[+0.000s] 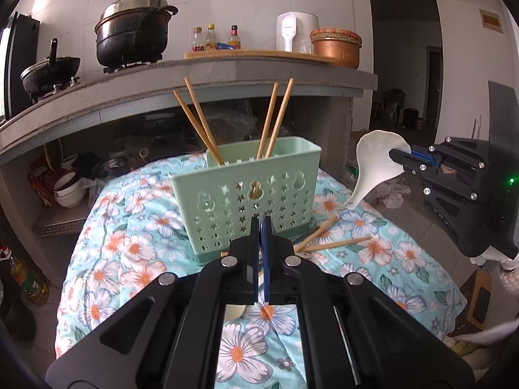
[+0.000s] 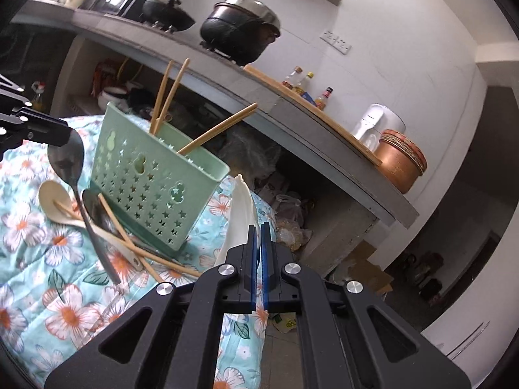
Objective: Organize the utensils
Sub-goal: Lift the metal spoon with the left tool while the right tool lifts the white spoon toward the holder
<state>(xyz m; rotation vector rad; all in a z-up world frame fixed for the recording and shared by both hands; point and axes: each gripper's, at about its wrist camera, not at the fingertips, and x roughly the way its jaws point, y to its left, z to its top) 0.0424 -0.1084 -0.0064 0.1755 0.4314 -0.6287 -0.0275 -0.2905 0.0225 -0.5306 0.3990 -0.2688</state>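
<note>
1. The white spoon (image 1: 376, 162) is pinched at the rim of its bowl by the right gripper (image 1: 397, 157), off the table beside the holder's right end. Its long axis slants, bowl up, handle tip pointing down toward the floral cloth (image 1: 136, 259).
2. It is a glossy white ceramic soup spoon with a deep, broad bowl tapering to a short handle; from the right wrist camera it shows edge-on (image 2: 241, 214).
3. The left gripper (image 2: 60, 137) is clamped on the bowl of a dark metal spoon (image 2: 69, 165), whose handle slopes down across the utensils lying on the cloth.
4. The mint-green perforated holder (image 1: 246, 194) stands upright on the cloth, with four wooden chopsticks (image 1: 275, 116) leaning outward in it.
5. A beige spoon (image 2: 55, 197), another metal spoon and loose chopsticks lie crossed at the holder's base.
</note>
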